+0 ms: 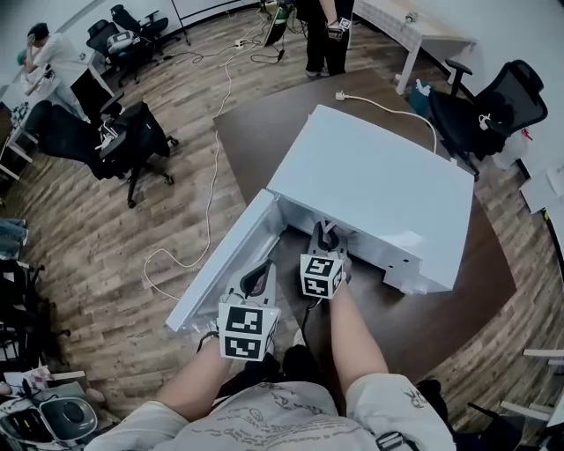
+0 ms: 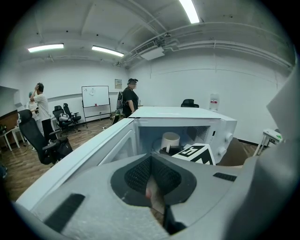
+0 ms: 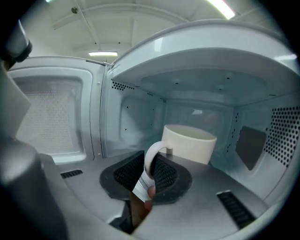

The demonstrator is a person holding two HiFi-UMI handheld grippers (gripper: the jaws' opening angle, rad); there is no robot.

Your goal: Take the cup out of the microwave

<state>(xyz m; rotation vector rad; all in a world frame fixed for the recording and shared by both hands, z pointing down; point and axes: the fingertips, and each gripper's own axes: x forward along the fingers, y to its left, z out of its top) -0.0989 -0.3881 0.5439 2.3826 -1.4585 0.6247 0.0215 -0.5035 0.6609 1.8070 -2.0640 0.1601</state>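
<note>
Bright ceiling tube lights (image 2: 190,10); strong fisheye warp and dark corners; blurred foreground

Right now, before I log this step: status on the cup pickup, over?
Right gripper shut on cup handle; cup upright inside microwave. Left gripper shut, empty, outside. Door open; nothing blocking.

On the wooden floor (image 1: 79,238) a black office chair (image 1: 493,110) stands by the brown table's (image 1: 256,132) far right edge, and a white cable (image 1: 214,176) runs along its left edge.
</note>
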